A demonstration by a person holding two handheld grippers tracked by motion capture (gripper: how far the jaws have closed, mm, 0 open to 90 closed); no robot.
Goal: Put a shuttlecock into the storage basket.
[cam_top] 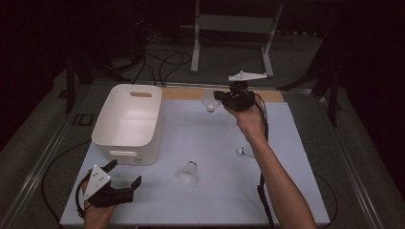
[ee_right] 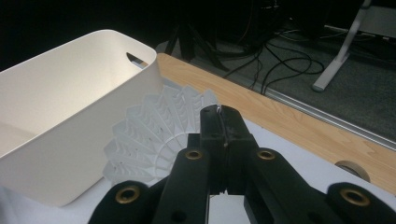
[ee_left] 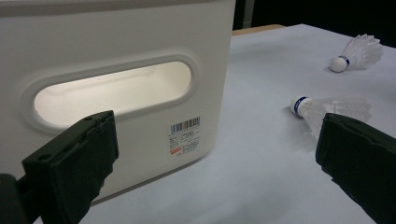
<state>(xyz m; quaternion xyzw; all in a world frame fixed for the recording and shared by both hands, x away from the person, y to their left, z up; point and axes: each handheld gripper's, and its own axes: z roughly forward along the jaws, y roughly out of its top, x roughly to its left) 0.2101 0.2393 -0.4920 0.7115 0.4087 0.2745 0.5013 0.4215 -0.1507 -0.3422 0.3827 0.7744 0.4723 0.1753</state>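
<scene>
1. High view: the right gripper [cam_top: 220, 98] is held above the far edge of the table [cam_top: 286, 191], just right of the white bin [cam_top: 128, 124]. Its jaws point left and are clenched on the skirt of a white shuttlecock [cam_top: 209, 102], which hangs off the jaw tips, cork end down, between the gripper and the bin's far right corner. Two more shuttlecocks lie on the table: one [cam_top: 188, 172] near the middle front, another [cam_top: 245, 151] beside the right forearm. The left gripper [cam_top: 125, 175] sits at the near left corner, jaws spread apart, holding nothing, just in front of the bin.

2. Left gripper view: the two jaws stand wide apart. The bin's handle slot side [ee_left: 116, 93] is close ahead on the left; the two loose shuttlecocks [ee_left: 327, 108] [ee_left: 357, 51] lie on the table to the right, untouched.

3. Right gripper view: the jaws are pressed together on the edge of the feather skirt [ee_right: 156, 135], which fans out to their left, just beside the bin's wall [ee_right: 70, 121].
</scene>
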